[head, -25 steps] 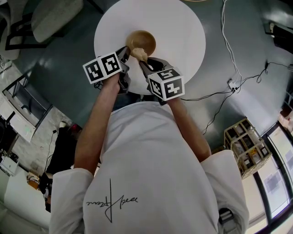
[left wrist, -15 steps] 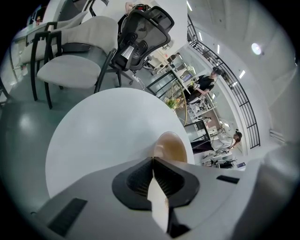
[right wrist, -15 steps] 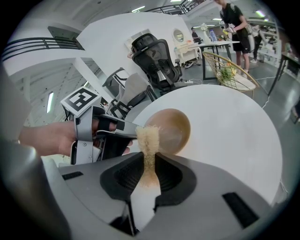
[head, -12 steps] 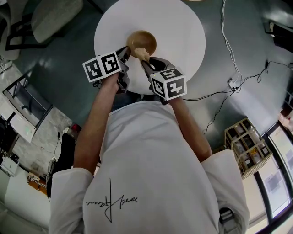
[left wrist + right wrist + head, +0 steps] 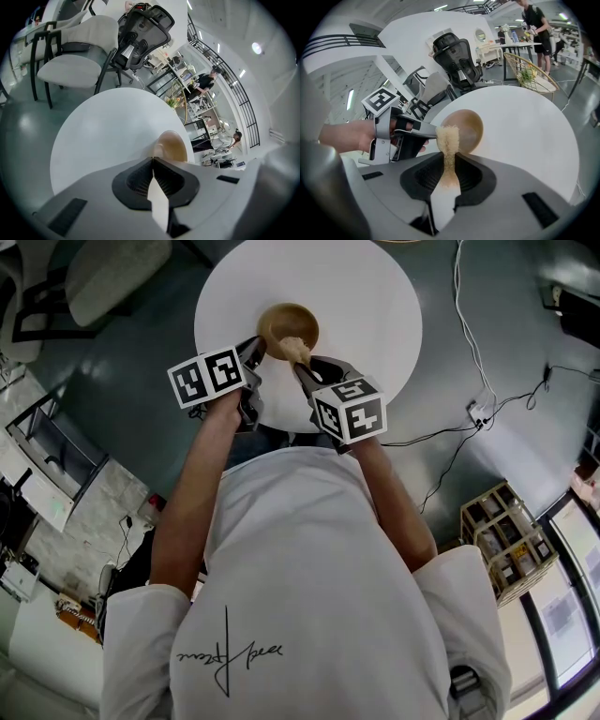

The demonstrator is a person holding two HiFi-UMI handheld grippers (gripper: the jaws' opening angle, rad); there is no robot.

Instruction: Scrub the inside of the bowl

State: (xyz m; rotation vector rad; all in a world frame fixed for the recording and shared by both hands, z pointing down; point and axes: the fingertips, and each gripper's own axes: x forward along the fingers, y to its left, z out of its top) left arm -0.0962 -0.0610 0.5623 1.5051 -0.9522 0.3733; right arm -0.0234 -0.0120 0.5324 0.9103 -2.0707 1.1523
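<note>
**Two hand-held grippers at a wooden bowl (image 5: 289, 326) near the front edge of a round white table (image 5: 366, 296).**
Only the right gripper view shows the right gripper (image 5: 449, 161) clamped on a pale fibrous scrubber (image 5: 447, 138), whose tip is at the bowl's near rim. The left gripper view shows the left gripper (image 5: 153, 161) with jaws nearly together, pinching that rim.

A round white table (image 5: 375, 296) stands on a glossy dark grey floor (image 5: 525, 324). A pale padded chair (image 5: 112, 273) sits upper left. Cables (image 5: 473, 357) trail at right, and a wooden shelf unit (image 5: 502, 540) stands lower right.
</note>
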